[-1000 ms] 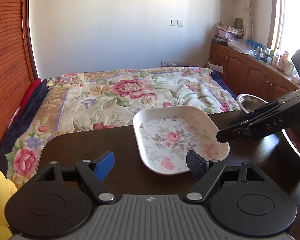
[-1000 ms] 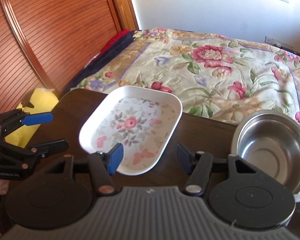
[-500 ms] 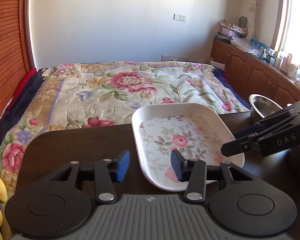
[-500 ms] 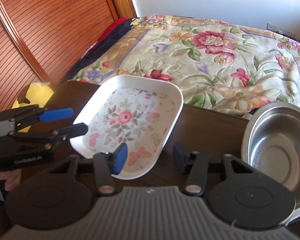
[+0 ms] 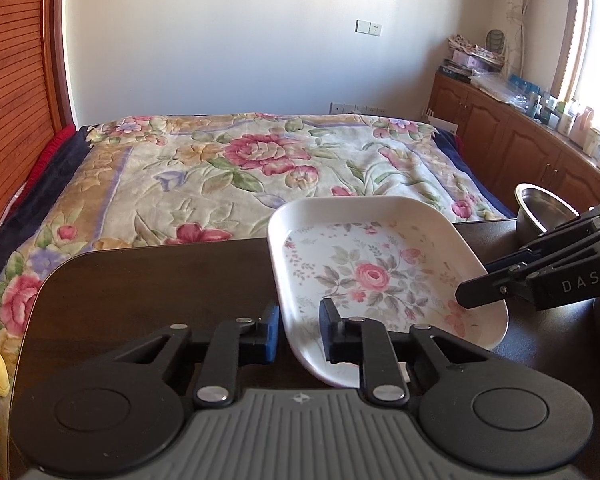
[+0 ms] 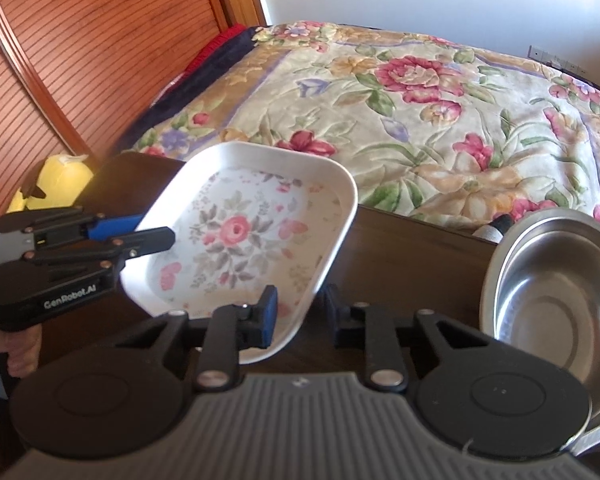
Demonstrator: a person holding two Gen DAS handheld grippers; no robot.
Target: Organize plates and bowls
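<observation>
A white rectangular plate point(image 5: 372, 276) with a pink rose print lies on the dark table point(image 5: 160, 288). My left gripper point(image 5: 299, 334) is shut on the plate's near left rim, one pad inside and one outside. From the right wrist view it reaches in from the left point(image 6: 154, 231). My right gripper point(image 6: 300, 314) straddles the plate's point(image 6: 236, 232) opposite rim. Its jaws are closing, with the rim between them and the pads against it. In the left wrist view the right gripper point(image 5: 476, 282) enters from the right. A steel bowl point(image 6: 552, 300) stands right of the plate.
Beyond the table's far edge is a bed with a floral cover point(image 5: 240, 168). A yellow soft toy point(image 6: 60, 180) sits off the table's left end. Wooden cabinets point(image 5: 500, 128) with clutter on top run along the right wall. A hand point(image 6: 20, 352) grips the left tool.
Both pairs of jaws have closed in from wide open onto the plate's rims. The left gripper came forward and down to the plate's left rim. The right gripper stayed about where it was.
</observation>
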